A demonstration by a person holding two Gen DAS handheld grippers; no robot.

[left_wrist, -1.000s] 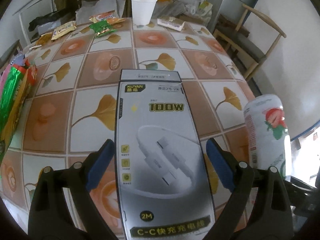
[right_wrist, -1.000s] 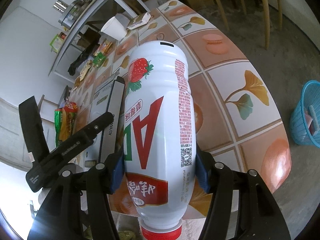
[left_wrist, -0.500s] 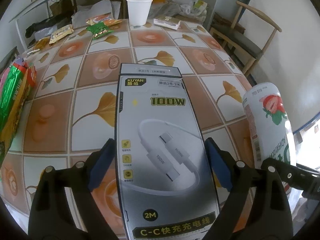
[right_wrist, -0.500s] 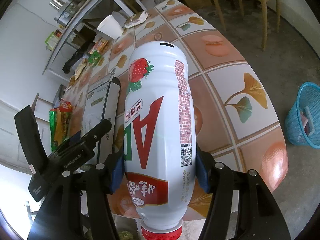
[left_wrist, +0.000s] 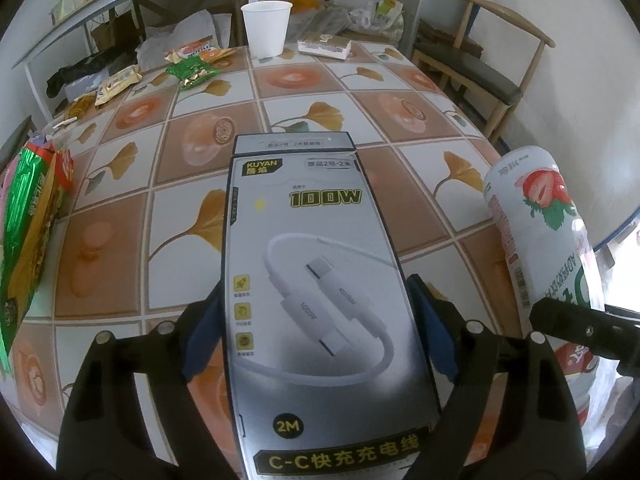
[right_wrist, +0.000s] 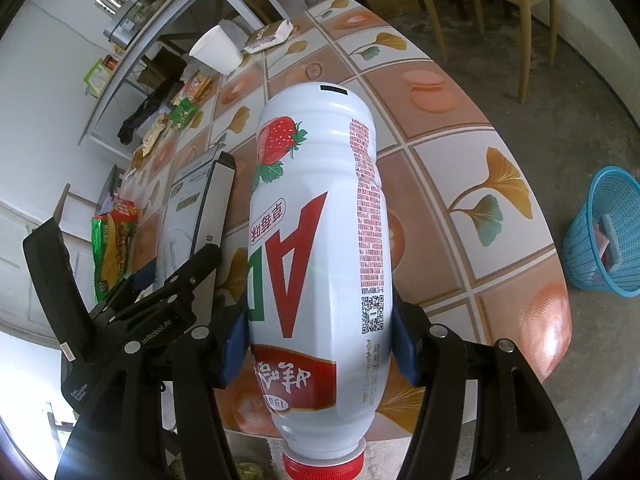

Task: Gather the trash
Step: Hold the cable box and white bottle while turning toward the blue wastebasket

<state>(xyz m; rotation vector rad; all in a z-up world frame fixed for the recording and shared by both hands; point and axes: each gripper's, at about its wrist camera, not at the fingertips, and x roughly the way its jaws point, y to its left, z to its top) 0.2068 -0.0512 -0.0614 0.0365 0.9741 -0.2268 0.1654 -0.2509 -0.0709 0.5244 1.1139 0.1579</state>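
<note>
**Two pieces in hand, basket still to reach**

Over the tiled table, seen from the left wrist, we have the left gripper straddling a grey cable box. Its jaws have just been closing and the blue pads now sit at the box's two long edges; they look to be touching, so we judge the box gripped, though lightly. Beyond the box, at the table's far edge, stand a white paper cup and several snack wrappers, with a green bag at the table's left edge. Just off the table's right edge the strawberry drink bottle shows.

From the right wrist, the right gripper holds that strawberry drink bottle across its lower body, red cap towards the camera, pads pressed on both flanks at a middling width. To the left of the table's near corner the left gripper and the cable box show side-on. On the floor, well to the right of the table, sits the blue basket, already holding some scraps.

To do this step well, we think the left pads should firm up on the box before anything moves, since a thin carton can pivot and slip. Then both loads should travel level, clear of the table edge, and be let go only above the basket's mouth.
</note>
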